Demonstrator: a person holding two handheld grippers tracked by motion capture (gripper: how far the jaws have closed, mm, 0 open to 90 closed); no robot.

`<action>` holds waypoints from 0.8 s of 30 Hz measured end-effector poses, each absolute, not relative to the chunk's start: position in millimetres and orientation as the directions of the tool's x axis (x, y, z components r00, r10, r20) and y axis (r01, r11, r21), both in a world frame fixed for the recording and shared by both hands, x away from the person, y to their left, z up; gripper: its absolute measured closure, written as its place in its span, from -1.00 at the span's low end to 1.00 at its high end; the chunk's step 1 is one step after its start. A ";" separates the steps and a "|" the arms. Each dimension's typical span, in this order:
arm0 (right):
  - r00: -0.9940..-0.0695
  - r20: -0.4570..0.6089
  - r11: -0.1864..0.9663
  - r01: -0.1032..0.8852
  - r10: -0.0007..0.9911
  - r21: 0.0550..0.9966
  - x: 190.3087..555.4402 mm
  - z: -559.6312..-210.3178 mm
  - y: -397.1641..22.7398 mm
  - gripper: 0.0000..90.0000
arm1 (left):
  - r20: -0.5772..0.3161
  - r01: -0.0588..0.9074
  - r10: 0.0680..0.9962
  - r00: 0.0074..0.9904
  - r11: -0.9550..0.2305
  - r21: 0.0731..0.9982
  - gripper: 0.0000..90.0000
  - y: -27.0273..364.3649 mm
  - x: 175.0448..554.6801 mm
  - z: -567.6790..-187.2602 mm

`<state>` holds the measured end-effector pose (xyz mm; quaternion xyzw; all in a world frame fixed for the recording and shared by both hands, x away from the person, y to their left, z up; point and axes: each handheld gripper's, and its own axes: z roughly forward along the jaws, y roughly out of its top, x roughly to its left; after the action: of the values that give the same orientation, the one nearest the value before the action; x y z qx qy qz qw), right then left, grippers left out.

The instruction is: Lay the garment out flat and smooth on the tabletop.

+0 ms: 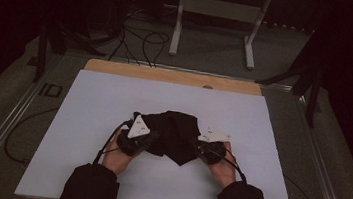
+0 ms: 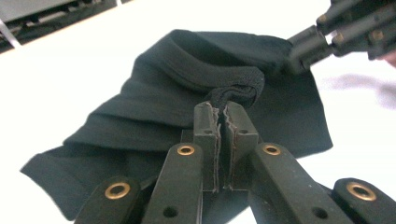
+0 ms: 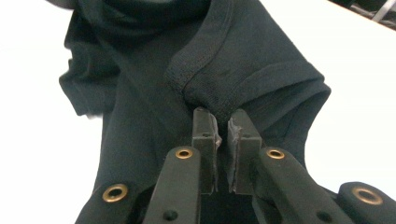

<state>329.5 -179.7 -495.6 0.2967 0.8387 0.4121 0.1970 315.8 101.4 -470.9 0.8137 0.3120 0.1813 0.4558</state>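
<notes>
The high view takes in the whole white table surface [image 1: 91,120], with a strip of wooden board [image 1: 172,76] along its far edge and dark floor with cables [image 1: 140,42] and a white metal frame [image 1: 214,13] beyond. Broad bare white lies to the left, right and far side of the work, and a narrower band lies between it and the near edge, where the person's dark sleeves [image 1: 89,187] come in.

A crumpled black garment [image 1: 173,132] sits on the near half of the table, roughly centred, between the two hands. Its folds merge into one dark shape from above; the gripper views bring out stitched, ribbed hems and layered pleats.

The left gripper [image 1: 152,139] meets the garment's left side. In the left gripper view its jaws [image 2: 223,116] stand pressed together on a bunched hem of the garment [image 2: 187,88], and the other gripper bites the cloth at the upper right.

The right gripper [image 1: 197,146] meets the right side. In its own view the jaws [image 3: 223,121] stand narrow, pinching a folded hem of the garment [image 3: 140,93].
</notes>
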 end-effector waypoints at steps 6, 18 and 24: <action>-0.738 -0.065 0.432 0.319 0.672 0.844 337.0 -471.1 -183.4 0.85 | -0.076 0.357 0.713 0.697 -0.253 0.899 0.90 123.1 333.1 -452.6; -0.718 0.034 0.308 0.341 0.696 0.888 370.0 -436.7 -184.0 0.86 | -0.179 0.379 0.749 0.637 -0.102 0.920 0.90 146.0 368.3 -436.5; -0.698 0.119 0.226 0.381 0.706 0.896 388.9 -430.7 -187.0 0.86 | -0.213 0.398 0.757 0.618 -0.068 0.915 0.90 150.6 385.7 -434.3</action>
<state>388.9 -187.0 -430.7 0.3544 0.7667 0.5112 0.1588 385.7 150.6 -434.3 0.7123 0.4056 0.1633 0.5491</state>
